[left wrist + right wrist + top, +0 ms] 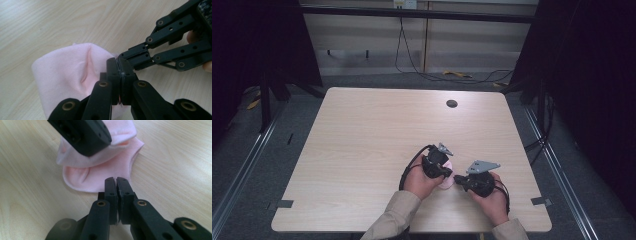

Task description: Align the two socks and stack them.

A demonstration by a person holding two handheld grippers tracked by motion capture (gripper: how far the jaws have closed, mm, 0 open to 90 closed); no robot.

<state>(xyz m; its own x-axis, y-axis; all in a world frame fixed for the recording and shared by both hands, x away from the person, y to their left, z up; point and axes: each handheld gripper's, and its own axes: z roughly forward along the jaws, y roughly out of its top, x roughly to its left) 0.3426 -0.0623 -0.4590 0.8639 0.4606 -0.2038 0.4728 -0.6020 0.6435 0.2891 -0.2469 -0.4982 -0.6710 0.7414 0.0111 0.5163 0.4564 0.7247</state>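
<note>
A pale pink sock [446, 182] lies on the wooden table [377, 135] near its front edge, between my two hands. My left gripper [448, 174] is shut on the sock [67, 72], with fabric running in under its jaws [117, 62]. From the right gripper view, the left gripper [98, 143] holds one end of the sock [105, 172] lifted and folded back over the flat lower layer. My right gripper [116, 180] is shut on the sock's near corner. Its tips [120, 55] almost touch the left gripper's tips; in the high view it [458, 178] comes in from the right.
A round dark cable hole [452, 103] sits near the table's far edge. Black frame posts [264, 95] stand at the left and right, and cables [432, 75] lie on the floor beyond. Wide bare wood stretches to the left of and beyond my hands.
</note>
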